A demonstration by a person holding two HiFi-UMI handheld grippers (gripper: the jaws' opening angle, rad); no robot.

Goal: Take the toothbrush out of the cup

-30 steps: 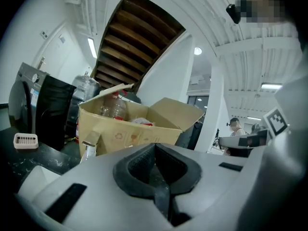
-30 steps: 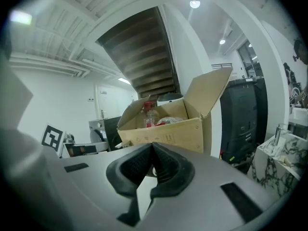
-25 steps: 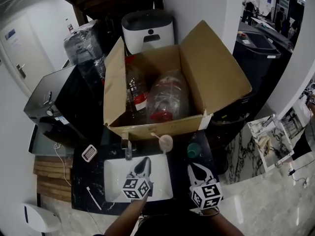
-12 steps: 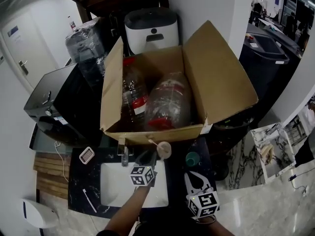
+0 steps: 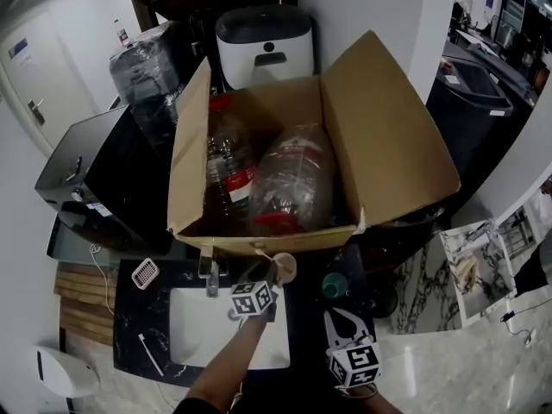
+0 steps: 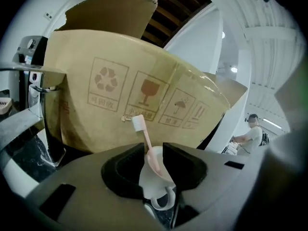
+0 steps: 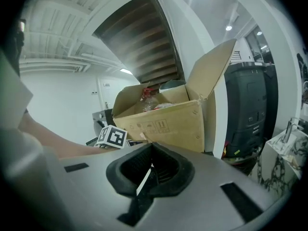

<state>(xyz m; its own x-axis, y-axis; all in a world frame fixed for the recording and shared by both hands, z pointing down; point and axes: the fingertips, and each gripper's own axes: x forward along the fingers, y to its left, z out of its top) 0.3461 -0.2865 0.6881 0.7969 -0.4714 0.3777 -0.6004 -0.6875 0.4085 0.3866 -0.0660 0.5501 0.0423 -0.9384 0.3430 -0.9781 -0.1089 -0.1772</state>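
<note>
A small white cup (image 5: 285, 267) stands on the dark counter just in front of the cardboard box, with a pink toothbrush (image 5: 263, 254) leaning out of it to the left. In the left gripper view the cup (image 6: 157, 179) sits right beyond the jaws and the toothbrush (image 6: 146, 141) rises between them, white head up. My left gripper (image 5: 266, 275) (image 6: 154, 150) is open, one jaw on each side of the toothbrush handle, with a gap showing. My right gripper (image 5: 341, 320) (image 7: 152, 147) hangs lower right over the counter edge, shut and holding nothing.
An open cardboard box (image 5: 247, 235) holding large plastic bottles fills the space behind the cup. A white sink (image 5: 191, 339) with a faucet (image 5: 209, 275) lies to the left, and a green cup (image 5: 334, 285) to the right. A thin white stick (image 5: 150, 354) rests left of the sink.
My left gripper has moved forward from above the sink up to the cup, and its jaws now stand around the toothbrush. The right gripper stays low at the right.
</note>
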